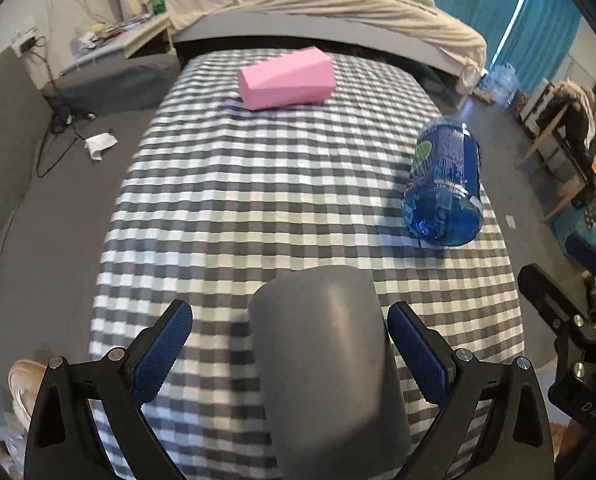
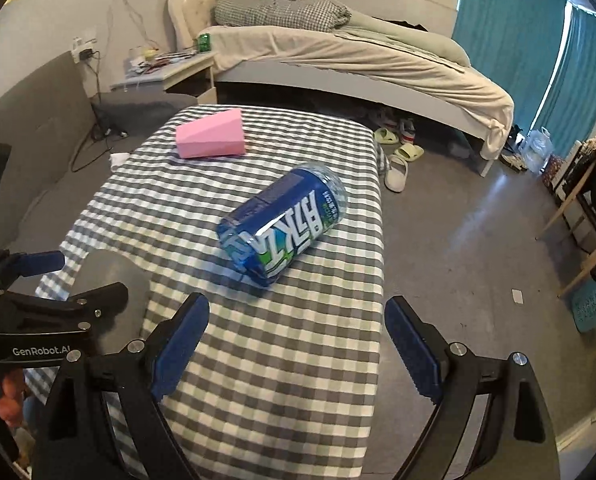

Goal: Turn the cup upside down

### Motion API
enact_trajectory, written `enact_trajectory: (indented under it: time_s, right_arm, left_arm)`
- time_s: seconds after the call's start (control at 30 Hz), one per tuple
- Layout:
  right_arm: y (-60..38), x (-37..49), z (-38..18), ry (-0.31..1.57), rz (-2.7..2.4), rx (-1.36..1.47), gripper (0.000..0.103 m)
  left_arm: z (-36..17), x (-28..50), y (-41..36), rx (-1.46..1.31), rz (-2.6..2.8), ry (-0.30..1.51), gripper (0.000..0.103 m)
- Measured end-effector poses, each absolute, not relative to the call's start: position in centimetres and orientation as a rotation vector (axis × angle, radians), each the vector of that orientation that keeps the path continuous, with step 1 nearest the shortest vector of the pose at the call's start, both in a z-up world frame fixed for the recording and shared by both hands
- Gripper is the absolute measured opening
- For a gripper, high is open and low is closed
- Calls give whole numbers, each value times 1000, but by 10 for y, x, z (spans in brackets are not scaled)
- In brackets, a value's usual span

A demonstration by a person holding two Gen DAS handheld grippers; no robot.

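Note:
A plain grey cup (image 1: 326, 356) stands on the checked tablecloth (image 1: 226, 208) at the near edge. It sits between the fingers of my left gripper (image 1: 290, 352), which is open, its blue pads a little apart from the cup on both sides. In the right wrist view the cup (image 2: 114, 284) shows at the left with the left gripper (image 2: 86, 284) around it. My right gripper (image 2: 298, 344) is open and empty above the table's near right part.
A blue labelled bottle (image 2: 282, 224) lies on its side mid-table, also in the left wrist view (image 1: 446, 188). A pink foam block (image 1: 286, 78) lies at the far end. A bed (image 2: 338, 56), slippers (image 2: 398, 160) and a chair (image 2: 586, 208) stand beyond the table.

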State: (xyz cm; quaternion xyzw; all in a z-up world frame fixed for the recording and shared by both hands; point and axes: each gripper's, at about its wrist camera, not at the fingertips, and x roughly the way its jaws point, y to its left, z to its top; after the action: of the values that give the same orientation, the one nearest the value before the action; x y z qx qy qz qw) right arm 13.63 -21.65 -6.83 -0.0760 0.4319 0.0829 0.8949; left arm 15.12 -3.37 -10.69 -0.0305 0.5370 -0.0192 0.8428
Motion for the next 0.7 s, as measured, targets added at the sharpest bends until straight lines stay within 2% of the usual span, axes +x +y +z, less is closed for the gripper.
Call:
enact_trajectory:
  time_s: [0.1,0.17,0.2,0.23,0.4,0.6,0.7]
  right_arm:
    - [-217,141,-69,894,160,-157,90]
    - [-218,144,-71,896,155,-152,90]
    - [-218,144,-71,896,156,-149,90]
    - [-218,145,-71,897,160,-146,90]
    - [-212,143,-73,892,183,-163,90]
    - [-215,135,-67,857,177,-157,90]
    - [-218,132,-65,852,161,-146,90]
  left_arm:
    - [-118,158,-32,-108,-67,1184,99]
    - [-122,160,-30,-143,-88,1207,95]
    - [-122,160,-29,-152,-95,1211,81]
    - [-122,160,-28,-171,-110,1215,77]
    - [-108,154,-30,-175,-114,1162,76]
    - [-70,137,-35,-83,-82,939,75]
    - [-70,136,-44,-28,-82,900,73]
